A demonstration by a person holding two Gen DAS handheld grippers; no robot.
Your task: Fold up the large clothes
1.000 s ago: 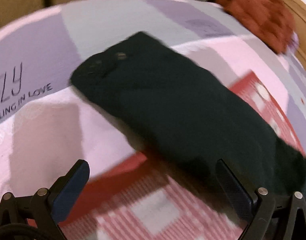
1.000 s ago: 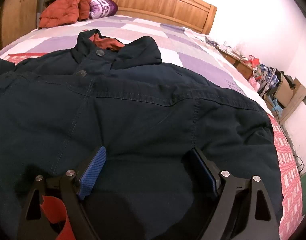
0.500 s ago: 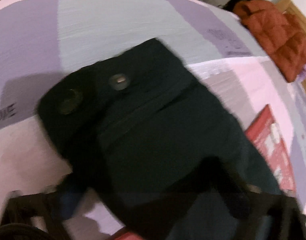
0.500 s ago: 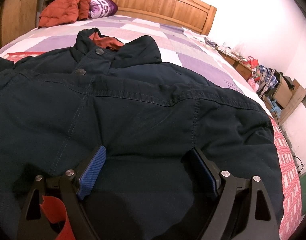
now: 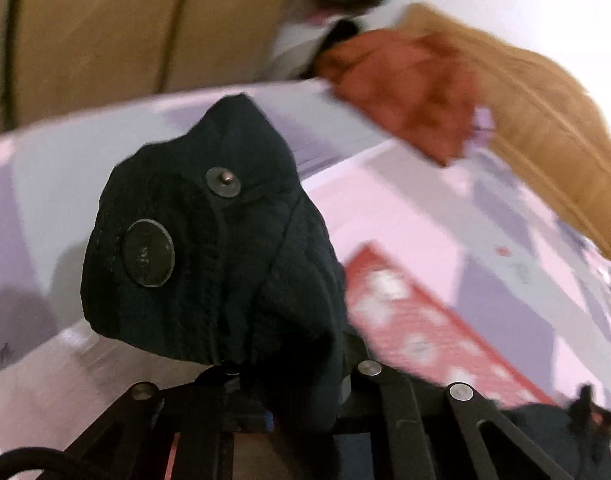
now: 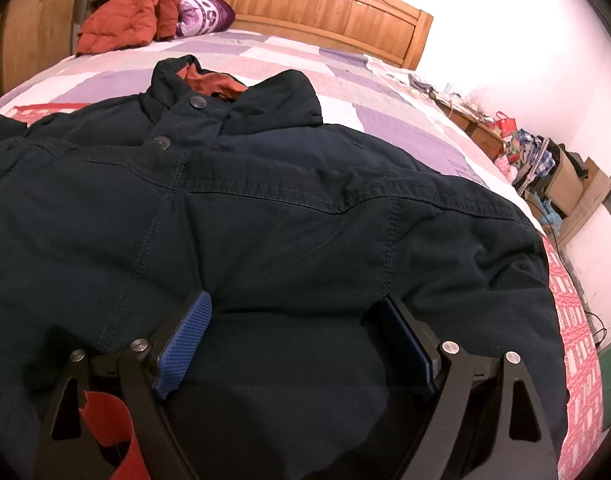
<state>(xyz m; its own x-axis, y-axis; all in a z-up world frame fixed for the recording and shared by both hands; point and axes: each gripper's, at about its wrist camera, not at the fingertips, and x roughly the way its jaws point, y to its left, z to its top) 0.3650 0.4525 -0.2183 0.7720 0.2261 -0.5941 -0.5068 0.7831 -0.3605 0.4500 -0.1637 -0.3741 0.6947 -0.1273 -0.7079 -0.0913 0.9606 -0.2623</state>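
A: Bedroom. Bed with a patchwork quilt of purple, pink and grey squares (image 6: 389, 92), carved wooden headboard (image 6: 305, 4) behind it.

B: Task item?

A: Large dark navy padded jacket with metal snap buttons (image 6: 265, 220), spread front-up on the quilt, collar toward the headboard, orange lining showing at the neck.

B: Left gripper?

A: Left gripper (image 5: 265, 404) is clenched on the jacket's dark cuff with two round snaps (image 5: 209, 248). Cuff bunches up above the fingers, raised off the quilt. View's blurred.

B: Right?

A: Right gripper (image 6: 293, 344) is released, blue-padded fingers (image 6: 183, 348) spread wide, low over the jacket's chest. Contact, can't tell.

B: Anything else?

A: Crumpled rust-orange puffer coat (image 6: 121, 24) by the headboard's left end, purple patterned pillow (image 6: 205, 14) just beside it. Cluttered wooden nightstand (image 6: 477, 128) off the quilt's right edge.
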